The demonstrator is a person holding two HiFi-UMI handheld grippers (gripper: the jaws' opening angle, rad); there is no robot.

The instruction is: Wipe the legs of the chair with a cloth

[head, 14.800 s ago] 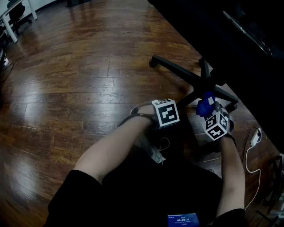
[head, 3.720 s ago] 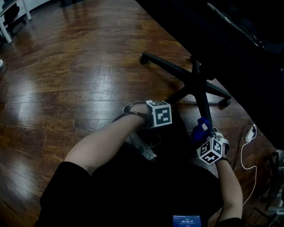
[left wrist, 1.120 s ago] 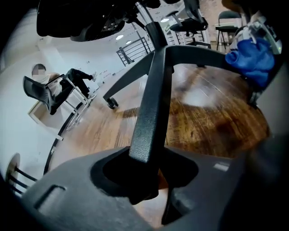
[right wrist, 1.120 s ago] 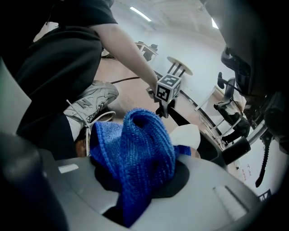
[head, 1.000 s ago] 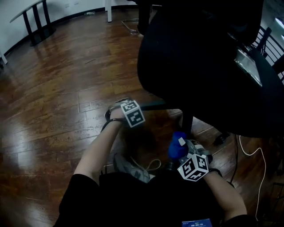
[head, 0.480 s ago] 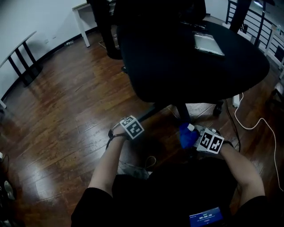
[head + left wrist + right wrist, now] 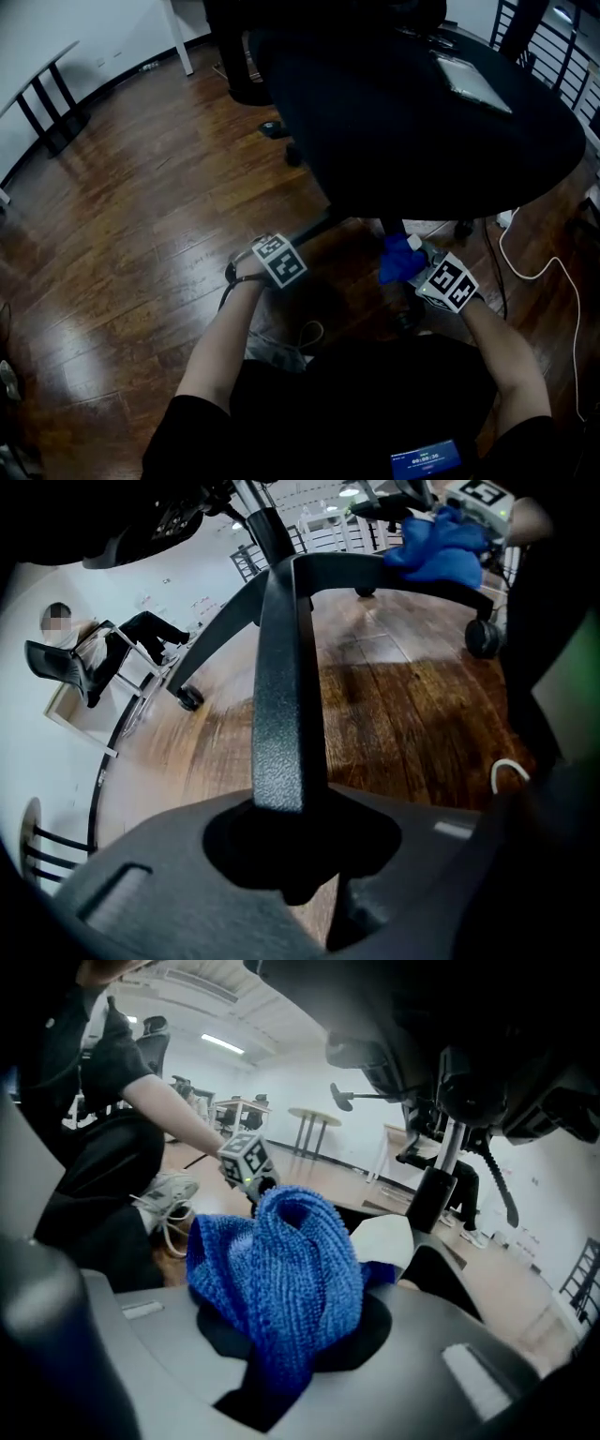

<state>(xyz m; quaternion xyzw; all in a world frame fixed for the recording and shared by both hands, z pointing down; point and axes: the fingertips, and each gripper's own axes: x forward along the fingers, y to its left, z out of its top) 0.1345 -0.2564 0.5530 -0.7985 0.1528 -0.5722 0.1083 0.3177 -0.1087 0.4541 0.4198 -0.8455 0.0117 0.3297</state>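
One chair leg (image 7: 286, 686): clamped between the jaws of the left gripper (image 7: 286, 855), which have just been closing.
Blue cloth (image 7: 281, 1269): bunched and pinched in the right gripper (image 7: 281, 1372), spilling ahead of its jaws.

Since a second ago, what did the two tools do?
The left tool has just been closing its jaws around a chair leg, which now sits between them. The right tool carried the blue cloth over to another leg. The cloth stayed pinched in the right tool.
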